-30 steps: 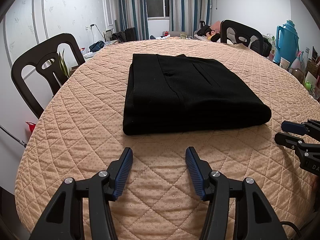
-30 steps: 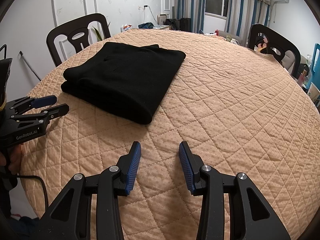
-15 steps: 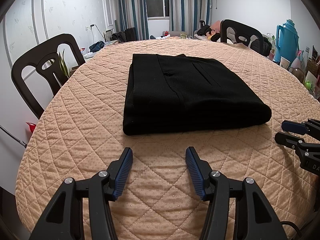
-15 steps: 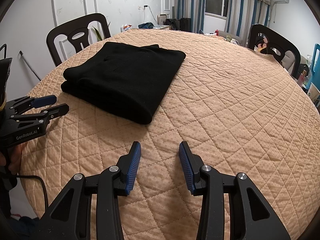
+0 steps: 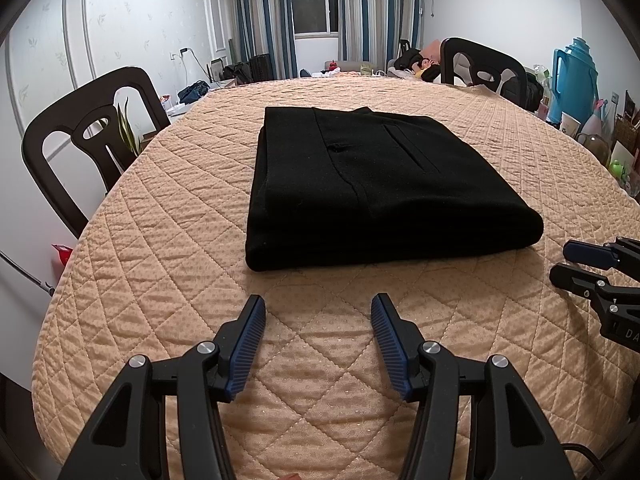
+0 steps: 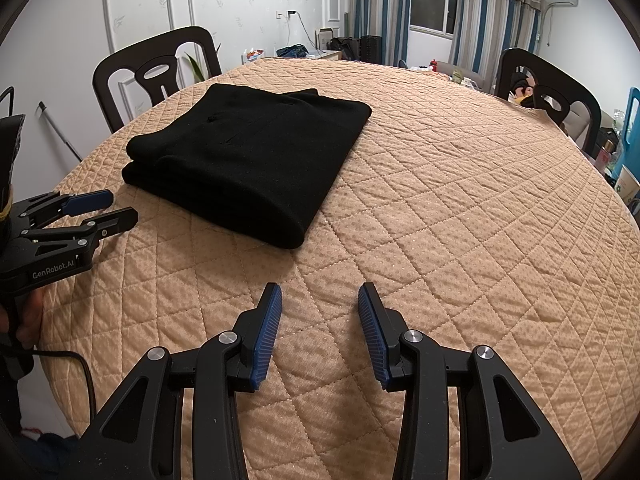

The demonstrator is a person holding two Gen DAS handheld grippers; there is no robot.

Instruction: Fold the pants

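Nothing stirs across this last second: the black pants point(image 5: 376, 184) sit exactly where they were, a tidy folded stack on the peach quilted tablecloth point(image 5: 168, 248), and both tools hold the same stations as a moment ago. The left gripper point(image 5: 318, 340) hangs just short of the stack's near edge, jaws spread wide, nothing between them. The right gripper point(image 6: 319, 328) waits off the stack's right-hand corner, equally wide and equally empty, with cloth well clear of its blue pads point(image 6: 267, 330). Layers look squared, pocket seam facing up, no loose leg trailing. With no motion and no grip, I'd call the folding finished, and this stillness reads as the wrap-up rather than a setup for another fold.
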